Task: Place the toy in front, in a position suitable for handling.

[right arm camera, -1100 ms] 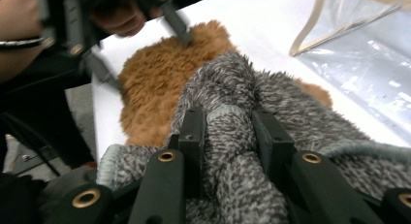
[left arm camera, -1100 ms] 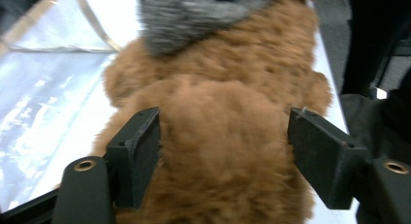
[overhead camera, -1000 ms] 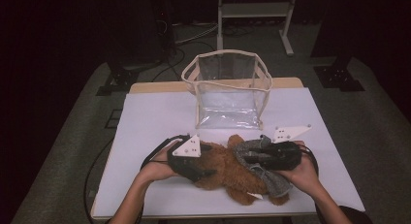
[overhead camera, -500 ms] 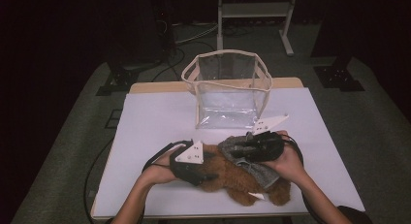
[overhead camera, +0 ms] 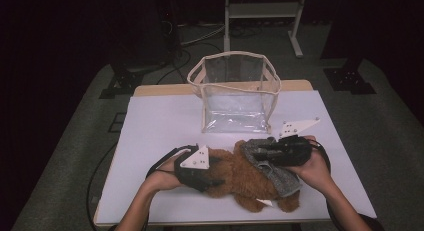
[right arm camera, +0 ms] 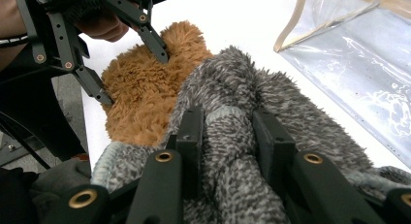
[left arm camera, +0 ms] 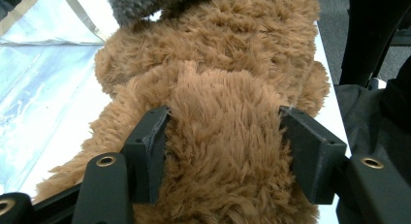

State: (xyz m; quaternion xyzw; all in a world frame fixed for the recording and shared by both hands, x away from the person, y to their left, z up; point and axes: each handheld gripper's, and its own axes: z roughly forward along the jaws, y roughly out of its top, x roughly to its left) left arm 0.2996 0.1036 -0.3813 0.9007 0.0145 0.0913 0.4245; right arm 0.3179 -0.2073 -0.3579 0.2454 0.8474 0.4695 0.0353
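Subject: a brown, long-piled plush teddy bear (overhead camera: 240,176) partly dressed in a grey knitted fleece garment (overhead camera: 272,166). It lies on its side on the white worktop (overhead camera: 160,121), just in front of the clear plastic pouch with beige trim (overhead camera: 235,91), which stands upright and open.

Left tool (left arm camera: 223,151): jaws pressed into the fur on either side of a rounded brown part of the bear, the end farther from the garment, gripping it. These jaws have just been closing on that part.

Right tool (right arm camera: 228,136): jaws pinching a bunched fold of the grey garment, on the bear's end nearer the pouch's right corner.

Handling judgement: the bear looks light, soft and compressible, not fragile. Pile slides under pressure, so a hold wants a full bulge of stuffing, as at the left tool. The knit stretches and will likely drag on the fur; a hem or thick fold gives the firmest purchase.

Change from the earlier frame: the right tool and its hand have shifted along the bear, from its outer end to above the garment, nearer the pouch. The left hand is unmoved.
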